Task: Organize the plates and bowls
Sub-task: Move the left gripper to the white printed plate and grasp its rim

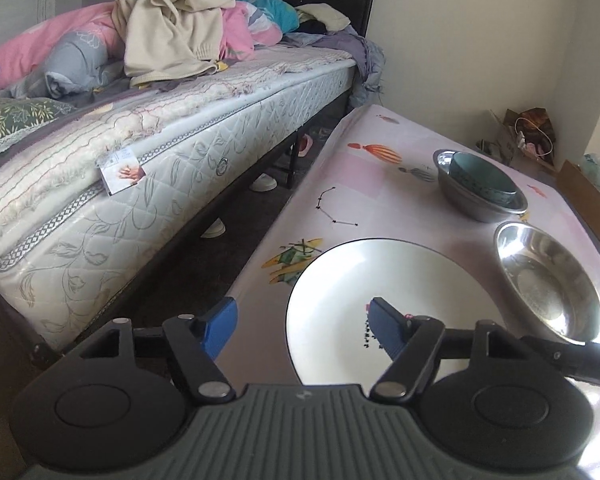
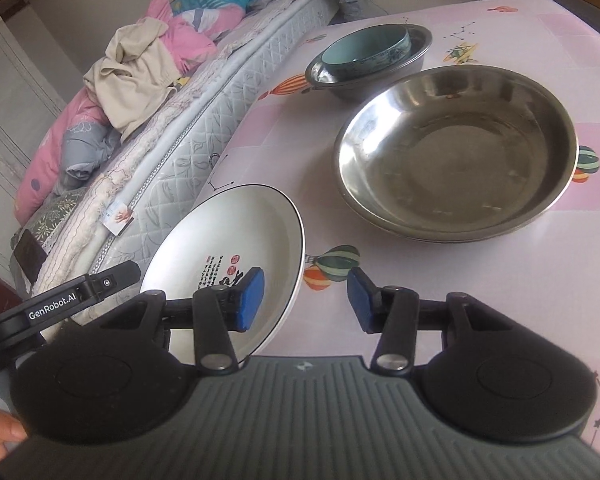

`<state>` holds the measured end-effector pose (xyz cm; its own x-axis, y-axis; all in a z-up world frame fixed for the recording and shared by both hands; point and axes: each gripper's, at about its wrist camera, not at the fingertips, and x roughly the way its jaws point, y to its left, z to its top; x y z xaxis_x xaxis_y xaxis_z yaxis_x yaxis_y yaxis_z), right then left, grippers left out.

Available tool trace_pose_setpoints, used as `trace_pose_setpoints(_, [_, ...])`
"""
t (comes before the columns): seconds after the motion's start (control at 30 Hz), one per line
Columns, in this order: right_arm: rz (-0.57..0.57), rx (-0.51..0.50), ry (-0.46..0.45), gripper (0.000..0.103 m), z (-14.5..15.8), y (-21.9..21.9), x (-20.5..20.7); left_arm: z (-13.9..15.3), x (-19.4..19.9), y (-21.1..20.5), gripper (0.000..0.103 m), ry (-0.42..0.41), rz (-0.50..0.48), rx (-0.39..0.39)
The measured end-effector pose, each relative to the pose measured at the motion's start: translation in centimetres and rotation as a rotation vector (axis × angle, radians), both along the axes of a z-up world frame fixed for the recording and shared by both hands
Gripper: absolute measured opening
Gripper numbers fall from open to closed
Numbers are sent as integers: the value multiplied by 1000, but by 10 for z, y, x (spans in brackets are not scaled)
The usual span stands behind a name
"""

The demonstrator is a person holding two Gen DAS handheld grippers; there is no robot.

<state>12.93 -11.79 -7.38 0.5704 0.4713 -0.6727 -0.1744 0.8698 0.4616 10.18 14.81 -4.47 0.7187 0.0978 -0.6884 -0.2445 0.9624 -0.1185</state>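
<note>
Soft daylight fills the room, seemingly from the right. It glares hard off the steel basin (image 1: 548, 280) rim and washes the white plate (image 1: 360, 276) pale. Under the bed (image 1: 204, 152) it's dark. Both views bend strongly at the edges, with black corners; the focus looks fairly sharp.
</note>
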Motion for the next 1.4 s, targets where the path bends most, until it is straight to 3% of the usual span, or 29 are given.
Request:
trace_pose_setpoints(0.23, [-8, -32, 14, 37, -11, 16, 17, -22, 13, 14, 55, 51, -12, -85])
trace_pose_setpoints(0.43, [9, -29, 30, 30, -20, 22, 29, -32, 26, 26, 39, 72, -40, -208])
trace_pose_setpoints(0.53, [30, -17, 33, 27, -23, 27, 35, -34, 28, 31, 38, 77, -44, -285])
trace_pose_setpoints(1.0, [85, -2, 81, 29, -15, 7, 17, -29, 7, 8, 42, 120, -134, -261])
trace_pose_setpoints(1.4, [17, 33, 119, 29, -11, -47, -32, -27, -20, -36, 43, 154, -272, -254])
